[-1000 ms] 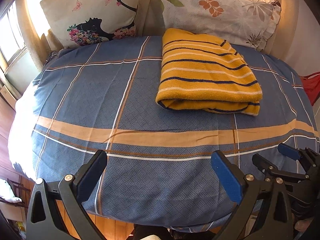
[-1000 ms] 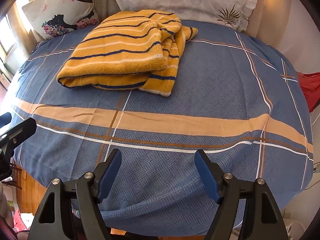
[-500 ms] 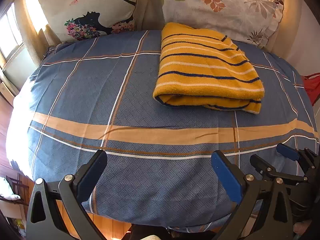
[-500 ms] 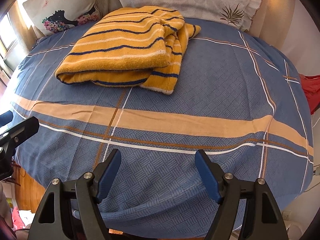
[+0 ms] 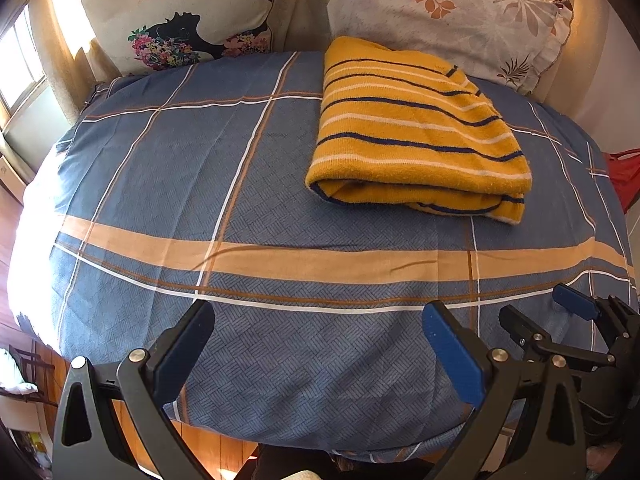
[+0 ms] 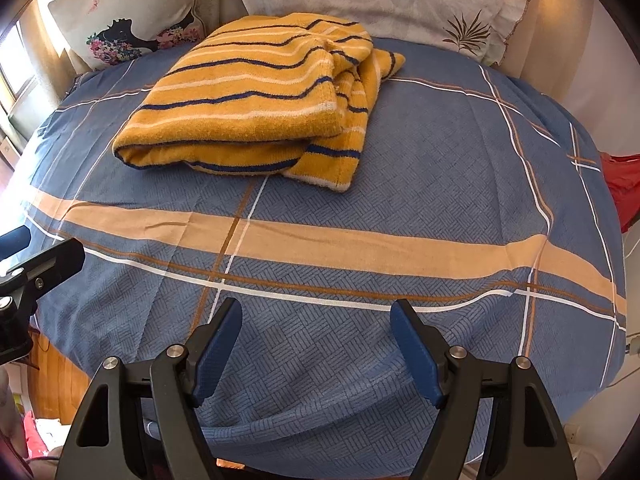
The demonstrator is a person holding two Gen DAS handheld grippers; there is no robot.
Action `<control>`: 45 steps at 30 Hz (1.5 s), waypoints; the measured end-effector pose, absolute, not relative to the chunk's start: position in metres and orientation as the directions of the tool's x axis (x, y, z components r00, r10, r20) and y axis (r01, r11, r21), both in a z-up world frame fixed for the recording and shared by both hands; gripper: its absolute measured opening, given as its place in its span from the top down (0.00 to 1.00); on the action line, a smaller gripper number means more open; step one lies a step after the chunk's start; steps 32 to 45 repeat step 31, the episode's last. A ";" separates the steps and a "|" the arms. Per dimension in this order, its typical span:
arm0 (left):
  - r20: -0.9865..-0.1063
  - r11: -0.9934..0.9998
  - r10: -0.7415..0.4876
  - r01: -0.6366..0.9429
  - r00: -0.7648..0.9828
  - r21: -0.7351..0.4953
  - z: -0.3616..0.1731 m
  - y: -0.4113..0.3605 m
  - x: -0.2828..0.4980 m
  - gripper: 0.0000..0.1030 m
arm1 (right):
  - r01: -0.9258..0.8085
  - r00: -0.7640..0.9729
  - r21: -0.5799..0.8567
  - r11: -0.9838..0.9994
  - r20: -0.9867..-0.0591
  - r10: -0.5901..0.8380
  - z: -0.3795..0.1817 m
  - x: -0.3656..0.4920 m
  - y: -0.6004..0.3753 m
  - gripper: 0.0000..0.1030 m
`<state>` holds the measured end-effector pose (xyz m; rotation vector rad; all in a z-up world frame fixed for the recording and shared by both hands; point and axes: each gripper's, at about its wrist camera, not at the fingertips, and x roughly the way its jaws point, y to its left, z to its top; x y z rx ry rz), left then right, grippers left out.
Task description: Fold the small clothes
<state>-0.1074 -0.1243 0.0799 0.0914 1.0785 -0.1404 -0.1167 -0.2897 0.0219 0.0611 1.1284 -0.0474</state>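
Both grippers (image 5: 320, 336) nearer folded garment (image 5: 416, 132) — fingers spread.

Each claw (image 5: 320, 344) (image 6: 316, 344) has black triangular-cutout arms, silver screws and blue finger pads (image 5: 452, 356).

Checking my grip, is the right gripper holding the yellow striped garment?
No, the right gripper is open and empty, with the garment lying well ahead.
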 end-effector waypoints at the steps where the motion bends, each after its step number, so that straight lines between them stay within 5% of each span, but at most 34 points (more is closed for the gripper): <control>1: -0.882 0.987 -0.070 0.159 0.466 0.006 0.080 -0.125 -0.108 0.00 | 0.069 0.428 0.026 0.997 -0.904 -0.007 0.022 -0.116 -0.290 0.22; 45: -0.877 0.985 -0.074 0.171 0.474 0.010 0.088 -0.132 -0.122 0.00 | 0.068 0.467 0.018 0.998 -0.884 -0.016 0.032 -0.132 -0.290 0.19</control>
